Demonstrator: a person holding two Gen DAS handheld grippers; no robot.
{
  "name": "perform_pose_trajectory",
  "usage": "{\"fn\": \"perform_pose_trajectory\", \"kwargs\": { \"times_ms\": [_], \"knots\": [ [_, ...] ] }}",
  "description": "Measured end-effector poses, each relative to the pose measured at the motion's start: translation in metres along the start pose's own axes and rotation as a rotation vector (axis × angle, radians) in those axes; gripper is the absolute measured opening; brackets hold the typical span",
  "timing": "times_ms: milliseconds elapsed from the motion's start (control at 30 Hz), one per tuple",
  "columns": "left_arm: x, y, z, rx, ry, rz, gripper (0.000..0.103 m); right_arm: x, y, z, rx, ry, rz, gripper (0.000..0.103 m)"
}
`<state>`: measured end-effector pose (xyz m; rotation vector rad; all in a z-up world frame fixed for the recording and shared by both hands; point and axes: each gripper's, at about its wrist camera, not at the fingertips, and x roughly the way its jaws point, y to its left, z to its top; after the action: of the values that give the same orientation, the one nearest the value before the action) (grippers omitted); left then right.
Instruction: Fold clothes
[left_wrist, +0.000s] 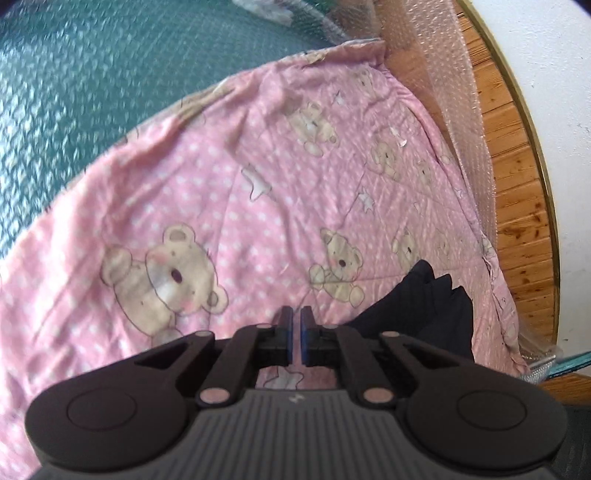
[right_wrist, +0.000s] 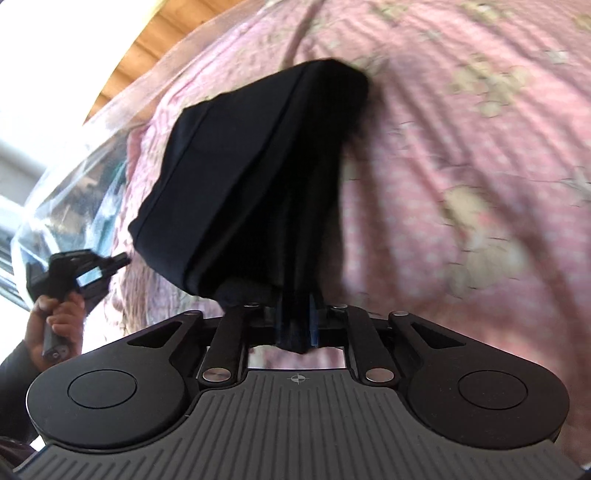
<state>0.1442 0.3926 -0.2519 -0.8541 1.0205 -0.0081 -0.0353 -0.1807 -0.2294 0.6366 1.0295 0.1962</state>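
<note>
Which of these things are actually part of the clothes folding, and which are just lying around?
Part of the job:
- black garment, bunched and pinched in the right gripper
- left gripper, fingers together with nothing between them
- pink teddy-bear blanket, the surface underneath

Just lying about:
- bubble wrap along the blanket's edge
- green cover beyond the blanket
- wooden floor

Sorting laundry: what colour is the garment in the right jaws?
Plain black garment, clearest in the right wrist view.
</note>
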Motion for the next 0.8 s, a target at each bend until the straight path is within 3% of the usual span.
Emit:
{"fn": "perform_pose_trajectory", "kwargs": {
  "times_ms": [133,267,333,400,433,533,600,667,800],
  "knots": [
    [-0.006,-0.054,-0.004,0.179,0.041,-0.126,0.007,-0.033,0.032,0.006,-0.148,-0.121,-0.126,0.016],
    [0.022,-0.112,-0.03,0.338,0.096,-0.196,0.017,-0.017,0.081,0.032,-0.266,-0.178,-0.077,0.016],
    [0.042,-0.125,-0.043,0.404,0.125,-0.175,0.018,0.007,0.09,0.038,-0.313,-0.166,-0.058,0.016],
    [0.064,-0.119,-0.053,0.438,0.163,-0.083,0.017,0.035,0.08,0.038,-0.324,-0.08,-0.102,0.016],
    [0.071,-0.109,-0.057,0.439,0.181,-0.066,0.003,0.042,0.069,0.035,-0.308,-0.048,-0.121,0.014],
    [0.065,-0.088,-0.056,0.381,0.194,-0.089,0.004,0.028,0.043,0.035,-0.196,-0.043,-0.139,0.003],
    [0.053,-0.085,-0.055,0.367,0.181,-0.068,0.004,0.015,0.034,0.04,-0.123,-0.06,-0.133,0.016],
    [0.04,-0.086,-0.052,0.365,0.141,-0.063,0.024,0.003,0.027,0.053,-0.08,-0.105,-0.097,0.039],
    [0.03,-0.09,-0.045,0.347,0.079,-0.047,0.043,0.013,0.014,0.087,0.021,-0.137,-0.03,0.046]
  ]
}}
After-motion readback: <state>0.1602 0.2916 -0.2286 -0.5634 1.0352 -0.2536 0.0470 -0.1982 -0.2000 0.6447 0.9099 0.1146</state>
